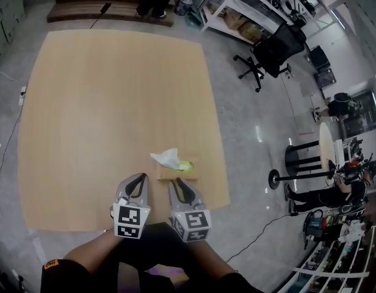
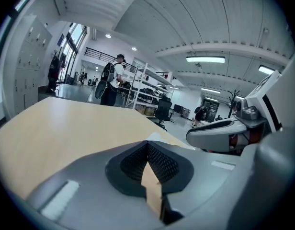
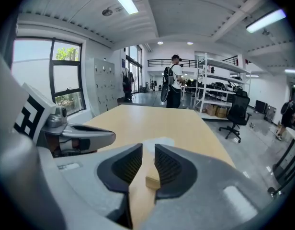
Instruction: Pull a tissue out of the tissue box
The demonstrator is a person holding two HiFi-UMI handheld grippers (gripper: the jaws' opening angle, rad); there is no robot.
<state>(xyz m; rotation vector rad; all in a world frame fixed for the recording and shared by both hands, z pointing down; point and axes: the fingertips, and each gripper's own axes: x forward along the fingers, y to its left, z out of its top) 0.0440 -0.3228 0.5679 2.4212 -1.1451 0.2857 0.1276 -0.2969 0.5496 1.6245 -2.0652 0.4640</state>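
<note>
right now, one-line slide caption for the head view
Grey left gripper and right gripper near a tan tissue box, white tissue sticking up, on a light wooden table.

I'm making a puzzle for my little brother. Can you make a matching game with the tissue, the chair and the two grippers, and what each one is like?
Things:
1. tissue
2. office chair
3. left hand-held gripper
4. right hand-held gripper

What it is like:
A. jaws a little apart, nothing gripped
B. black, standing on the floor beside the table
C. white, sticking up out of the tissue box
D. jaws shut together

Right pairs: 1-C, 2-B, 3-D, 4-A.
</note>
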